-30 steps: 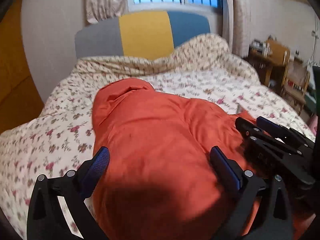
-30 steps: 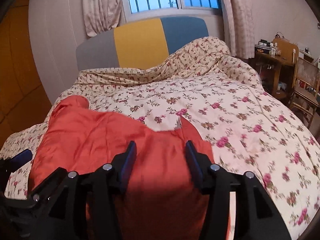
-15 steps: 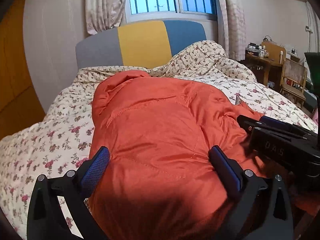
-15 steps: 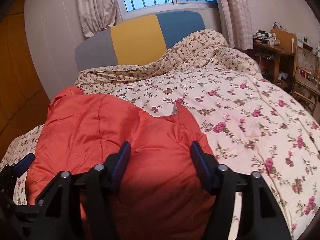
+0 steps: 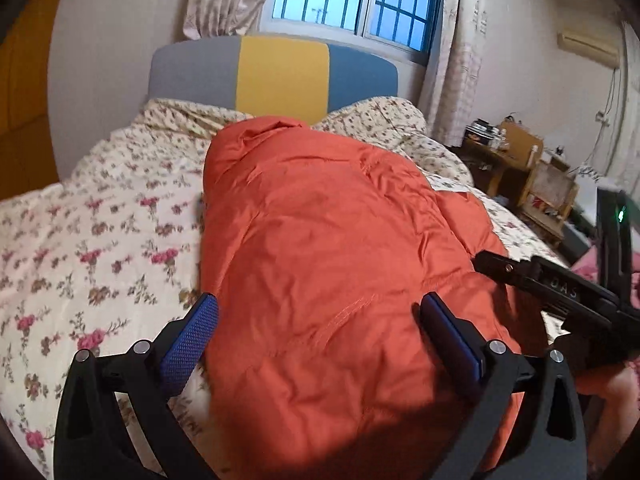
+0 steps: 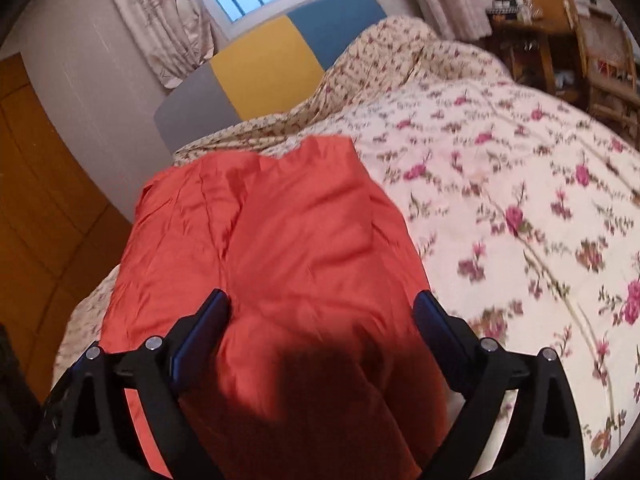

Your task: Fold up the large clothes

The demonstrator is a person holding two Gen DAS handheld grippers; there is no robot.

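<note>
A padded jacket point(image 5: 340, 264) lies on the quilt point(image 5: 100, 248) of a bed, its far end toward the headboard point(image 5: 276, 74), which stands below a window point(image 5: 352, 0). To the jacket's right, past the bed's edge, stand a desk point(image 5: 504, 152) and a chair point(image 6: 608, 52). The left gripper point(image 5: 316, 320) and right gripper point(image 6: 324, 316) sit over the jacket's near end, the right gripper to the right of the left.

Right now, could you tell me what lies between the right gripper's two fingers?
The orange jacket, bulging between the right gripper's wide-open fingers, which have just been opening; the right wrist view shows it.
</note>
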